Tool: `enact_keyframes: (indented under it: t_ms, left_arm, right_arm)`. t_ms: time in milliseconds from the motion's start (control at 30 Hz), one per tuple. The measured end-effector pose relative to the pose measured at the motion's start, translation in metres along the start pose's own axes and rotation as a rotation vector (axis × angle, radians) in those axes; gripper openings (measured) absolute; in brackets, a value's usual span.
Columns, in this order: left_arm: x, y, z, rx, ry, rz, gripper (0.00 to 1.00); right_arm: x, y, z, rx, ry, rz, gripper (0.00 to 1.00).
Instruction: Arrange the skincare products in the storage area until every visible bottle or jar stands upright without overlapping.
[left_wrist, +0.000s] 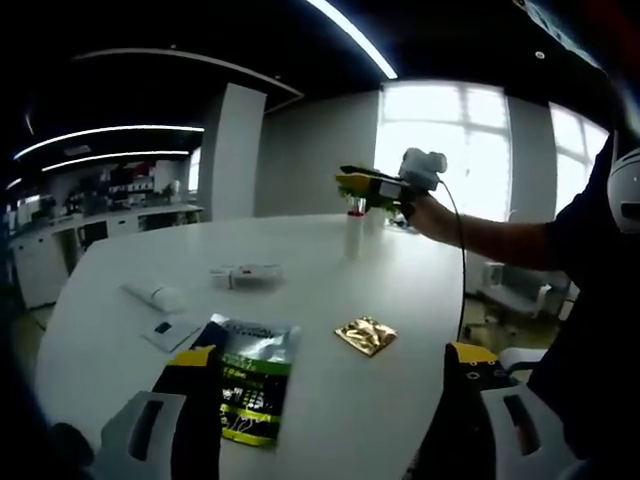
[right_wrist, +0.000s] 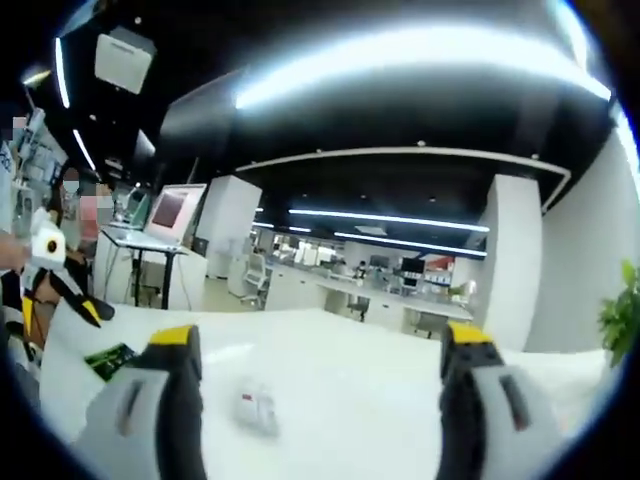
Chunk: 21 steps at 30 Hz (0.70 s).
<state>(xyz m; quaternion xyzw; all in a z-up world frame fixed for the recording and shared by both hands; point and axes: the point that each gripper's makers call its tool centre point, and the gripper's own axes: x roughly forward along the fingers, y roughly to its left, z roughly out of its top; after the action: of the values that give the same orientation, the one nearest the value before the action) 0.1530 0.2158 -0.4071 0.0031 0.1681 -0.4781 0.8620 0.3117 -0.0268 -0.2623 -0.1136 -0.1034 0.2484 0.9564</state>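
Table (left_wrist: 330, 400) holds two sachets, one tube (left_wrist: 155, 295), one bottle (left_wrist: 354, 232).

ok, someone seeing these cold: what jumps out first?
In the left gripper view, the right gripper held out at arm's length above the far side of the white table, over a small pale bottle. Next, the dark green-and-silver pouch lying flat near the left gripper, with a gold sachet to its right.
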Motion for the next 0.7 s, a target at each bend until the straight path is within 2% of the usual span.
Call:
enact_keyframes:
  t_ms: [100, 400, 433, 500, 700]
  left_arm:
    - [-0.002, 0.005, -0.002, -0.031, 0.008, 0.032, 0.99]
    - [-0.010, 0.012, -0.001, -0.044, 0.007, 0.065, 0.99]
    - [-0.011, 0.014, -0.002, -0.054, 0.014, 0.070, 0.99]
    - [-0.012, 0.016, -0.004, -0.068, 0.024, 0.074, 0.99]
    - [-0.015, 0.025, -0.006, -0.100, 0.037, 0.090, 0.99]
  right_arm:
    - [0.005, 0.009, -0.005, 0.007, 0.017, 0.018, 1.00]
    - [0.016, 0.041, -0.022, 0.024, 0.065, 0.068, 1.00]
    - [0.017, 0.043, -0.029, 0.012, 0.098, 0.062, 1.00]
    - [0.017, 0.047, -0.025, 0.020, 0.067, 0.070, 1.00]
    - [0.018, 0.056, -0.032, 0.040, 0.100, 0.085, 1.00]
